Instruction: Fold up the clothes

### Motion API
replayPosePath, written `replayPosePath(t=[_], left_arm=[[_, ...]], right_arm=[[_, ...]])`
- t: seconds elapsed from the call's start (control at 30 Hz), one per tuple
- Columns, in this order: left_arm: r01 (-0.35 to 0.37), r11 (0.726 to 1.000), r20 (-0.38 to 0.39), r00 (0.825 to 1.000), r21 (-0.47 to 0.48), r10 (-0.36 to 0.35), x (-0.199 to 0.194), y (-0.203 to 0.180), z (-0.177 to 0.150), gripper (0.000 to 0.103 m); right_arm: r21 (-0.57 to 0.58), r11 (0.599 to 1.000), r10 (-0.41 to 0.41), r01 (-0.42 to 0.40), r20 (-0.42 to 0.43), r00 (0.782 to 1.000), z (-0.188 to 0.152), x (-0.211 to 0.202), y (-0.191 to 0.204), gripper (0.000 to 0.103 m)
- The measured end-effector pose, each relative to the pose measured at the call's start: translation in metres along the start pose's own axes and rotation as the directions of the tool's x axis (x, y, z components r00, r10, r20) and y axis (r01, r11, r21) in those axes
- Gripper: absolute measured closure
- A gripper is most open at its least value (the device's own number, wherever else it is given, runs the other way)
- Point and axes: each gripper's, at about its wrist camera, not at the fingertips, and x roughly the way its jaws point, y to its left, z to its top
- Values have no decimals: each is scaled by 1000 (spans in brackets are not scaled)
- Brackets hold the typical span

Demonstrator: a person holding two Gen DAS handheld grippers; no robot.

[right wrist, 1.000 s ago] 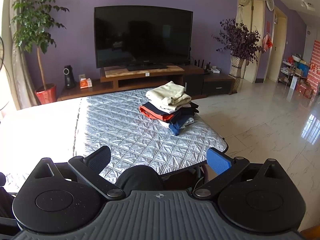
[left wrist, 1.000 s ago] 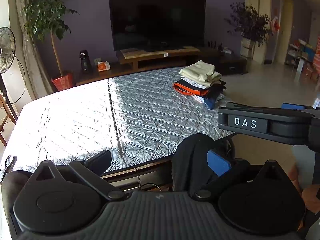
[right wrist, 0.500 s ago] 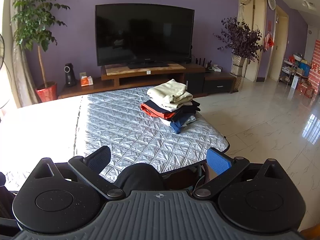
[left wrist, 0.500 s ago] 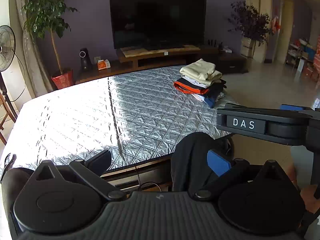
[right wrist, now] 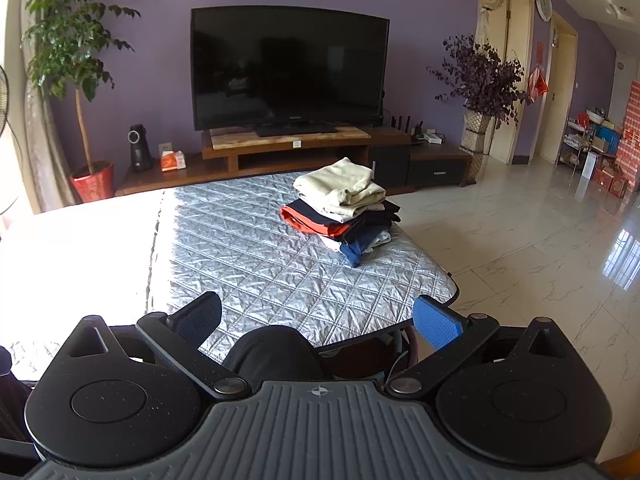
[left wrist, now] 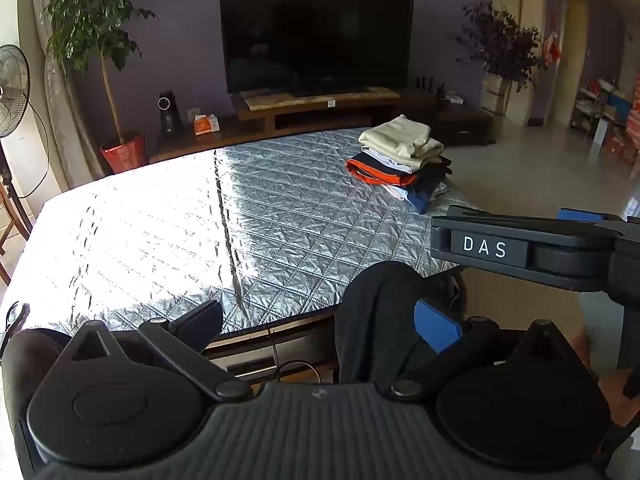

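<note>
A stack of folded clothes (left wrist: 400, 160), cream on top over orange, dark and blue pieces, sits at the far right of a silver quilted table (left wrist: 200, 232). It also shows in the right wrist view (right wrist: 344, 208) on the same table (right wrist: 248, 264). My left gripper (left wrist: 320, 320) is open and empty, held back from the table's near edge. My right gripper (right wrist: 320, 316) is open and empty, also behind the near edge. The right gripper's body (left wrist: 520, 244) crosses the left wrist view. A dark rounded shape (left wrist: 376, 320) sits below the table edge.
A TV (right wrist: 288, 68) on a wooden stand (right wrist: 288, 144) is behind the table. A potted tree (right wrist: 80, 80) and a fan (left wrist: 12, 92) stand at left. A purple plant (right wrist: 484, 80) and shiny tiled floor (right wrist: 540, 248) lie to the right.
Both grippers have drifted slightly; the view of the table and clothes stack has shifted a little. Both stay open and empty.
</note>
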Motion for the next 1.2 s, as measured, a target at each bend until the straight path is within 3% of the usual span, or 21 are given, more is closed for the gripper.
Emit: replayPosePath(t=[0.83,1.2], left_arm=[[33,999,-22,999,-6,-33,10,-1,-1,1],[85,996,87,993,-2,-85,5,7,-4,3]], right_arm=[[-23,1000,-2,2,-11,1000,-1,5,3,0],[-43,999,7,-9,-42,999,-2,22,10,0]])
